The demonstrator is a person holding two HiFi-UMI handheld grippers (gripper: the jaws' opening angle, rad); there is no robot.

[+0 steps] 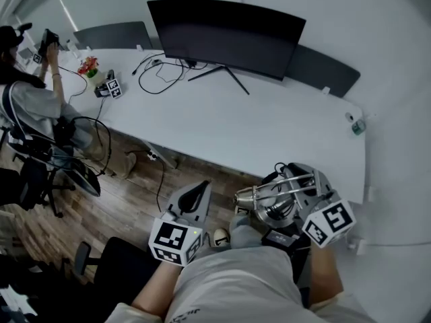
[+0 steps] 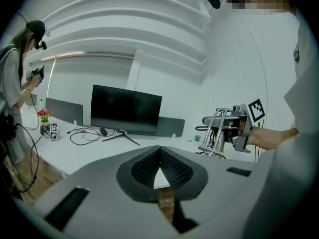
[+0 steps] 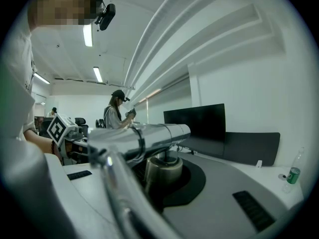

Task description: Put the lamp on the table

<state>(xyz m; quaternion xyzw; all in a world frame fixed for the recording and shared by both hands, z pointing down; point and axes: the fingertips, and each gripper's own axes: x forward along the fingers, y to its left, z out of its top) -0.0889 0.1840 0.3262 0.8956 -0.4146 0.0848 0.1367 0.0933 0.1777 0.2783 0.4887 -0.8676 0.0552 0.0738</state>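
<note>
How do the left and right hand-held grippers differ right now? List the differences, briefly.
Left hand-held gripper: jaws together, nothing between them. Right hand-held gripper: jaws clamped on the chrome lamp.
The left hand-held gripper's ribbed pads show bare; the right hand-held gripper's pads are mostly covered by the lamp.
Shared: each carries a marker cube and points toward the white table.

On the table (image 1: 269, 130) the monitor (image 1: 225, 38) stands at the back; cables (image 1: 160, 71) lie left of it, a bottle (image 1: 357, 126) right, the lamp (image 1: 276, 197) before it.

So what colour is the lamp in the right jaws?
Shiny silver chrome; the lamp shows best in the right gripper view.
</note>
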